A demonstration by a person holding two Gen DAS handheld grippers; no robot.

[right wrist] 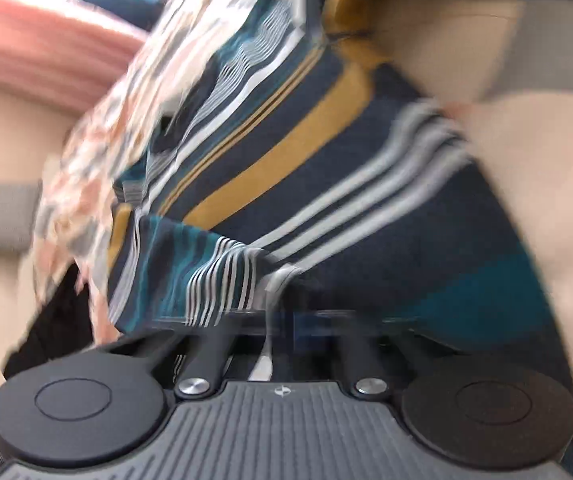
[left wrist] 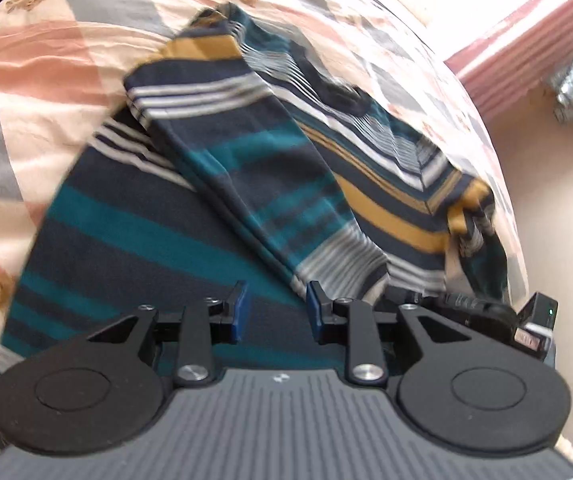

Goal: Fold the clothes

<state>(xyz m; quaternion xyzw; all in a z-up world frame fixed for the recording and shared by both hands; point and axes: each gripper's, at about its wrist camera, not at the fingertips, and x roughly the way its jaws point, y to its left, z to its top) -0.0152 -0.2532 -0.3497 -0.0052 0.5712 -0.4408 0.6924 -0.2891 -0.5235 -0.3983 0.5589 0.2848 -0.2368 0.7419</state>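
In the left wrist view, the patchwork bedspread of peach, grey and cream squares lies bare along the whole left side and across the top, giving open room beyond the garment's edges. The striped shirt, navy with teal, white and mustard bands, rests on the bed, its left edge running diagonally from the lower left up toward the centre. A folded sleeve crosses over the body of the shirt, its cuff end toward the top. The left gripper hovers just above the lower part of the shirt with its blue-padded fingers spread apart and nothing between them. Farther right the shirt bunches near the bed's right edge, where the right gripper shows beside it, and past that edge lies pale floor. The right wrist view is blurred: the right gripper's fingertips are smeared under a striped fold of the shirt, and whether they pinch it cannot be told.
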